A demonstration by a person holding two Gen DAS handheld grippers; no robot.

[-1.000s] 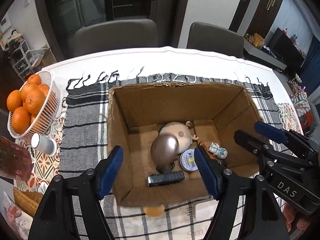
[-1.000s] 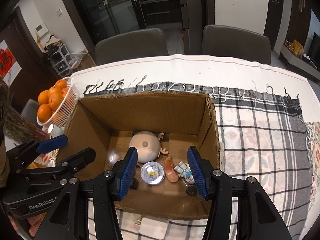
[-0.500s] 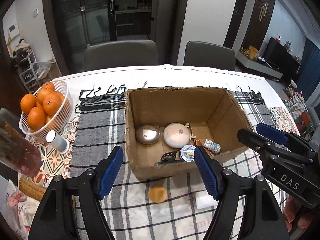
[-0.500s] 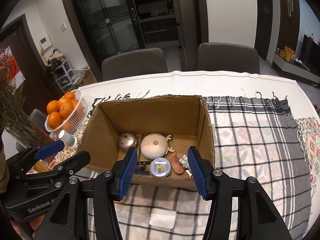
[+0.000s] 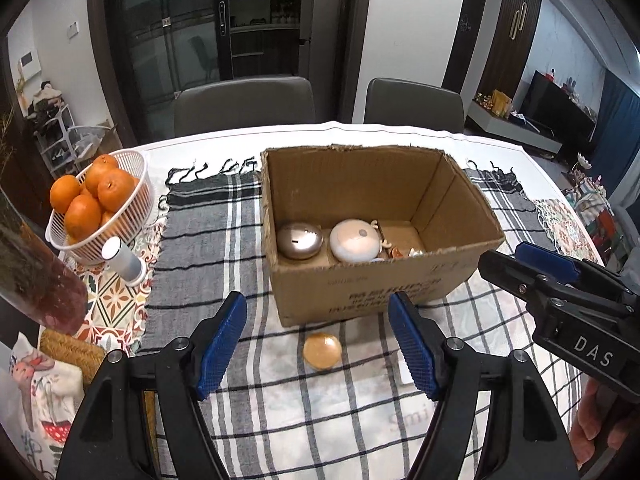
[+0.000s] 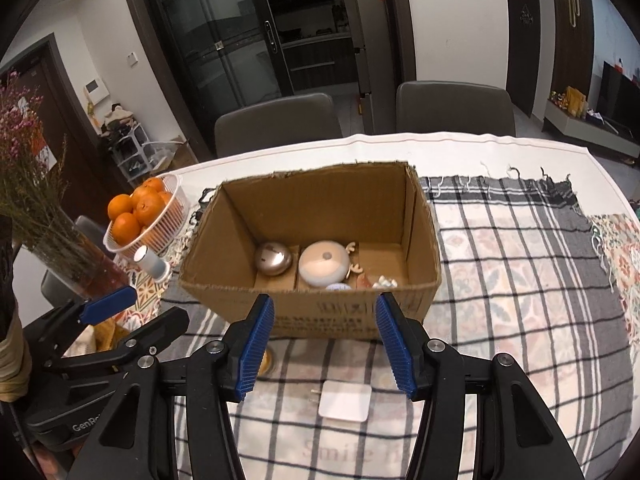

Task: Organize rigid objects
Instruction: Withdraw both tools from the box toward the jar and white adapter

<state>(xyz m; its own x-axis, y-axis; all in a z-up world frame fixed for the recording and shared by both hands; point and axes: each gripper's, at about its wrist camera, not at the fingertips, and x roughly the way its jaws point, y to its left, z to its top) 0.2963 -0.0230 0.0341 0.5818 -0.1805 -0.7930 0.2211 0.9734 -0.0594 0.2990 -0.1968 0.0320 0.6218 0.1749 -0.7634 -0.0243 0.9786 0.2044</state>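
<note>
The left gripper [image 5: 318, 344] hangs over the checked cloth [image 5: 200, 248] in front of the cardboard box [image 5: 360, 296], its jaws standing apart with nothing between the blue pads; a small amber disc [image 5: 322, 350] lies on the cloth below the gap, untouched. The right gripper [image 6: 326, 348] also has its jaws parted and empty, with a white rectangular piece [image 6: 346, 401] on the cloth beneath them. Seen from the left wrist, the right gripper's body carries the letters "DAS", and a person's fingers [image 5: 586, 436] wrap its handle; from the right wrist, the left gripper's body reads "GenRo", the rest cut off. The cloth shows faint writing beginning "Smile", and the print on the box front is too blurred to read. Both grippers tilt downward toward the desk [image 6: 460, 148]. Inside the box sit a metallic dome [image 5: 300, 241], a white round toy with antlers [image 5: 355, 240] and some small pieces by the near wall.
</note>
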